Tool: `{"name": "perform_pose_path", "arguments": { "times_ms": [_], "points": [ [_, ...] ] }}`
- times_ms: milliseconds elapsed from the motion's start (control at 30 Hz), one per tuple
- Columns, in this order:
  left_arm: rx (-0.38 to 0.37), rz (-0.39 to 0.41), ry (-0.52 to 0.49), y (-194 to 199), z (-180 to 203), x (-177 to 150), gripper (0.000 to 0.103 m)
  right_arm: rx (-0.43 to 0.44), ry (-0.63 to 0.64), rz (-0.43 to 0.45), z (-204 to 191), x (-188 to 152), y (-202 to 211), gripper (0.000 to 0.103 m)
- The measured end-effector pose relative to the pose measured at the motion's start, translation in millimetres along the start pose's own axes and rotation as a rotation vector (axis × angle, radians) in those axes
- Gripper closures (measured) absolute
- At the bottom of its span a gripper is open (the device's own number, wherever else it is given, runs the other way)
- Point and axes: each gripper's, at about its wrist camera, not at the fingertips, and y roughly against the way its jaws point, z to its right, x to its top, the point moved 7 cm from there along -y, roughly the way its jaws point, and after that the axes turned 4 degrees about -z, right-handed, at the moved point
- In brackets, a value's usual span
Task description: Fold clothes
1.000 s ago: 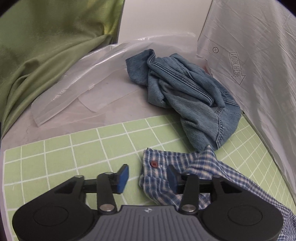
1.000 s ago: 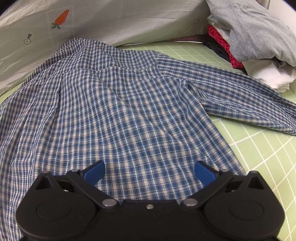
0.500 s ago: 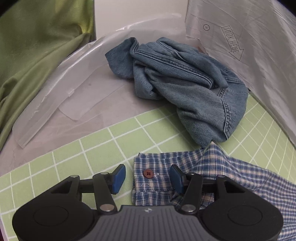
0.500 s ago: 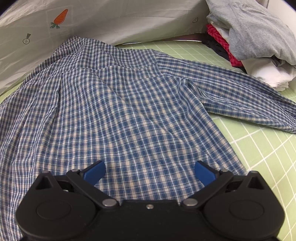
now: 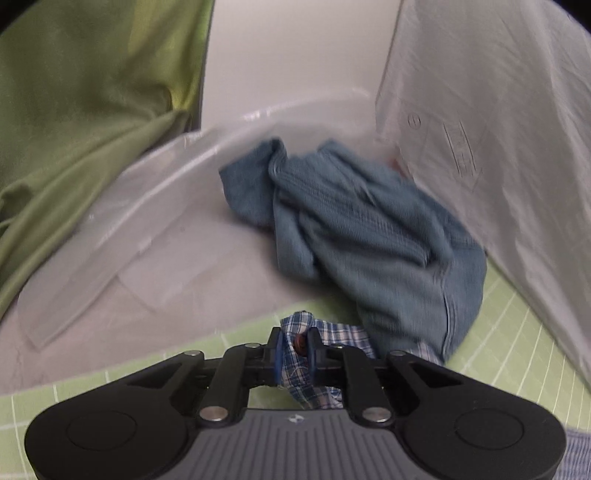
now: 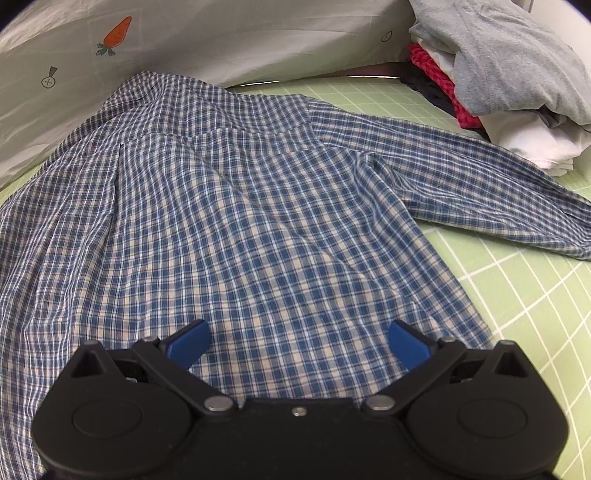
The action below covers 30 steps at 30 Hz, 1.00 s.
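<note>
Meanwhile, the buttoned cuff of the blue-and-white checked cotton shirt, spread on the green gridded mat, is being pinched by the left gripper, while the right gripper is being held spread wide over its near hem.

Legible text: none that I could read. On the white sheet behind my right gripper stood a printed orange carrot, a circled cross with a small wedge above it and a second circled cross. On the white sheet ahead of my left gripper stood a circled mark and an arrow-shaped label, its lettering too blurred to make out.
</note>
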Motion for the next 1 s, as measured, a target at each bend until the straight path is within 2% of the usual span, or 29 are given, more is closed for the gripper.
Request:
{"name": "perform_pose_path", "arguments": {
  "times_ms": [100, 200, 233, 333, 433, 533, 667, 800, 1000],
  "points": [
    [0.009, 0.007, 0.024, -8, 1, 15, 0.087, 0.002, 0.002, -0.002, 2, 0, 0, 0.0],
    [0.051, -0.008, 0.018, -9, 5, 14, 0.08, 0.005, 0.003, -0.003, 4, 0, 0, 0.0],
    [0.064, -0.01, 0.015, -8, 6, 13, 0.075, 0.005, 0.004, -0.004, 5, 0, 0, 0.0],
    [0.077, -0.014, 0.033, 3, 3, 3, 0.066, 0.014, 0.017, -0.017, 7, -1, 2, 0.0],
    [0.08, -0.04, 0.045, 21, -6, -16, 0.066, 0.025, 0.033, -0.033, 9, -3, 5, 0.0],
    [0.017, -0.102, -0.003, 47, -6, -46, 0.063, 0.001, 0.01, -0.005, 22, -9, 16, 0.0],
    [-0.121, -0.219, -0.138, 79, 8, -96, 0.054, -0.045, -0.031, 0.032, 54, -20, 35, 0.0],
    [-0.217, -0.303, -0.244, 105, 29, -138, 0.053, -0.089, -0.083, 0.055, 88, -35, 51, 0.0],
    [-0.293, -0.351, -0.359, 139, 52, -178, 0.053, -0.067, -0.11, 0.03, 117, -58, 58, 0.0]
  ]
}}
